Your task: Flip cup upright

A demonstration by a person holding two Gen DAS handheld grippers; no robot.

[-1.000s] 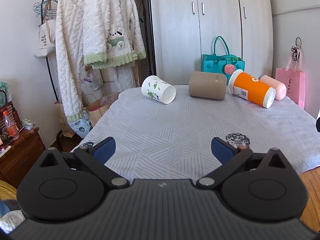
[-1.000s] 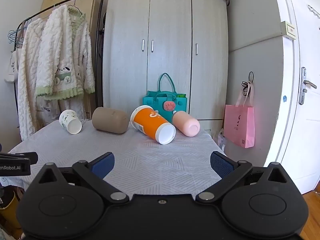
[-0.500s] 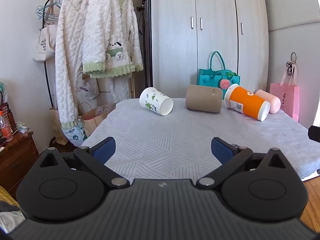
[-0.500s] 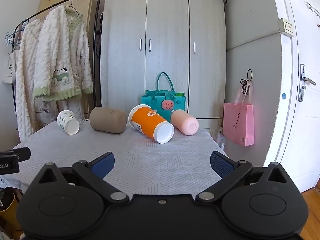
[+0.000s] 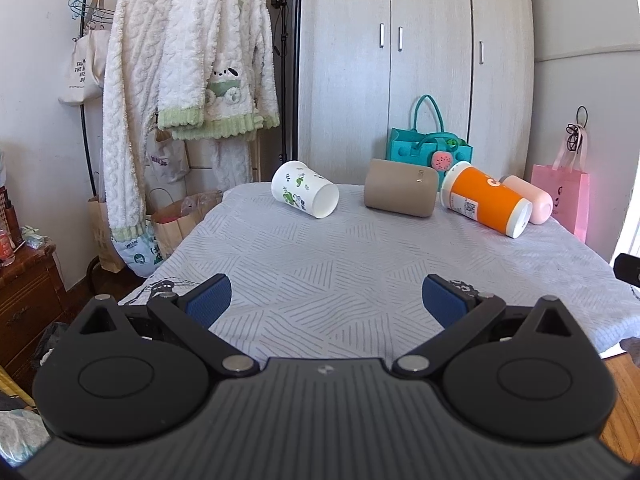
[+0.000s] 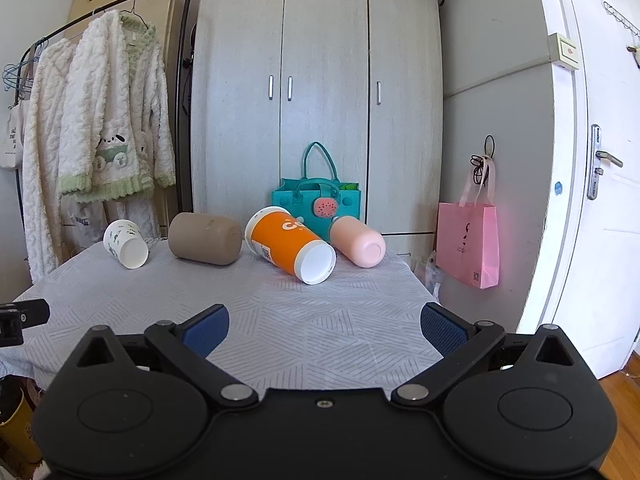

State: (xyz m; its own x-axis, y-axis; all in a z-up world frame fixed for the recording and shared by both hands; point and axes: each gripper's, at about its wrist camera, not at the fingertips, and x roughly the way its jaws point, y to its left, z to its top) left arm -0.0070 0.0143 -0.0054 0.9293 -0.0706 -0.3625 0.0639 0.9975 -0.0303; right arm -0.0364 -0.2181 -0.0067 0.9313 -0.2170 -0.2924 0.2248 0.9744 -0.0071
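Several cups lie on their sides at the far end of a table with a grey patterned cloth (image 5: 360, 264): a white cup with green prints (image 5: 305, 194) (image 6: 126, 244), a tan cup (image 5: 400, 193) (image 6: 205, 239), an orange cup with a white base (image 5: 486, 199) (image 6: 291, 245) and a pink cup (image 5: 529, 199) (image 6: 358, 241). My left gripper (image 5: 325, 303) is open and empty over the near edge of the table. My right gripper (image 6: 323, 329) is open and empty, near the table's front right.
A wardrobe (image 6: 316, 112) stands behind the table with a teal bag (image 6: 316, 196) against it. A clothes rack with white robes (image 5: 188, 80) is on the left, a pink bag (image 6: 468, 244) and a door (image 6: 600, 180) on the right. A wooden cabinet (image 5: 28, 292) is low left.
Both grippers have tilted up a little and drawn slightly nearer the table; the cups look larger and sit lower in view. The cups have not moved. Both grippers stay open.
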